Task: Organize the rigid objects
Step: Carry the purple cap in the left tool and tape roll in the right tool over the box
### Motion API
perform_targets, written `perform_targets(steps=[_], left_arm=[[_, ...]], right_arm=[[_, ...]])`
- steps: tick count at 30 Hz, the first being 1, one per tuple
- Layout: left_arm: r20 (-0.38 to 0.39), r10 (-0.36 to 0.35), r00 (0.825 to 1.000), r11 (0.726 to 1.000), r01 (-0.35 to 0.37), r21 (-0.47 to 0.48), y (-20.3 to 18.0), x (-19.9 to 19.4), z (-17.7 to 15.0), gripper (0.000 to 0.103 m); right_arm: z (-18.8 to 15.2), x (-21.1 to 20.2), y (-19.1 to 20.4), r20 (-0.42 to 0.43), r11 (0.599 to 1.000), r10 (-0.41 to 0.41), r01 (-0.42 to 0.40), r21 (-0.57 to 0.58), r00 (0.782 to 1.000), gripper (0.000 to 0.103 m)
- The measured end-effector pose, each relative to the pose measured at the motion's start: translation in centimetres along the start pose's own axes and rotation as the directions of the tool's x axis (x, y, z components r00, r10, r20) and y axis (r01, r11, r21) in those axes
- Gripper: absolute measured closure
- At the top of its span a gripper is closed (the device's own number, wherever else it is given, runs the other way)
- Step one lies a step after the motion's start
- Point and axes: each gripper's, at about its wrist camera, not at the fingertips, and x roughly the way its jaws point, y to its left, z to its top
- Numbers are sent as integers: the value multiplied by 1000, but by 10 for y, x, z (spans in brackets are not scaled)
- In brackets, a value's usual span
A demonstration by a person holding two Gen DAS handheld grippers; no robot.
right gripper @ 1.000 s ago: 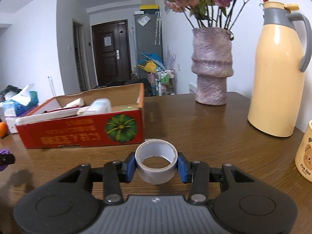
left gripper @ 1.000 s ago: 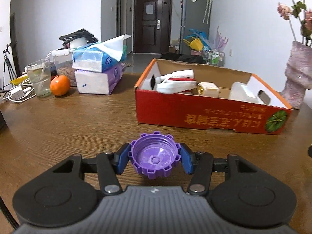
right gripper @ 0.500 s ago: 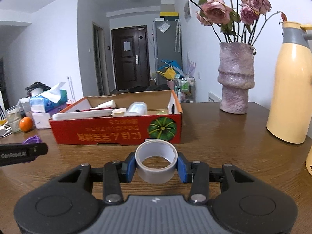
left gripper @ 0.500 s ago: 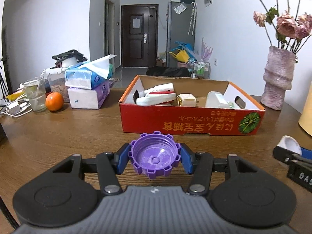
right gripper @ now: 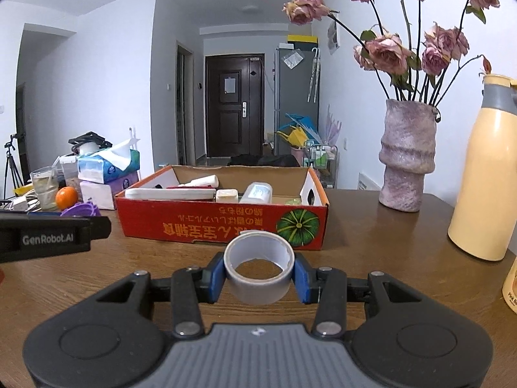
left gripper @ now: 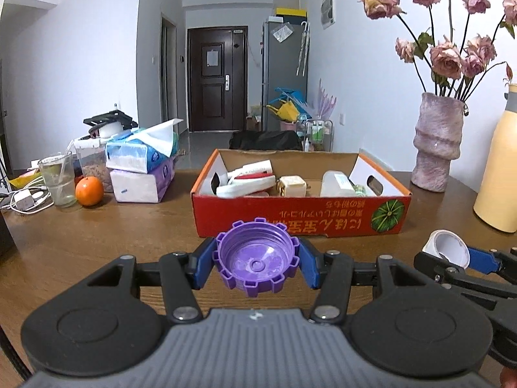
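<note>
Over the wooden table [left gripper: 97, 236], left gripper [left gripper: 257, 260] clamps purple cap [left gripper: 257, 258]; right gripper [right gripper: 258, 271] clamps tape roll [right gripper: 258, 266].

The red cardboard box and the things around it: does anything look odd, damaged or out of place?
Little stands out. The red cardboard box has its printed text upside down toward the cameras. The roses in the vase look dried and drooping. Nothing is spilled.
</note>
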Motion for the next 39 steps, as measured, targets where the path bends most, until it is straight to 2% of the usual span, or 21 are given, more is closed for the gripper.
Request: perform_targets(steps=[13,31,39], left_arm=[[36,2,999,1000,-2,-11,5,4,22,48],[45,2,999,999,-1,-36,5,51,49,48],[41,4,999,1000,-3,-20,-2,74,56,48]], right_arm=[[23,8,7,26,1000,6,-6,-15,1000,61],[52,58,-2,28,1000,3,-3,15,1000,61],[61,83,-2,22,1000,15,-15,13,1000,61]])
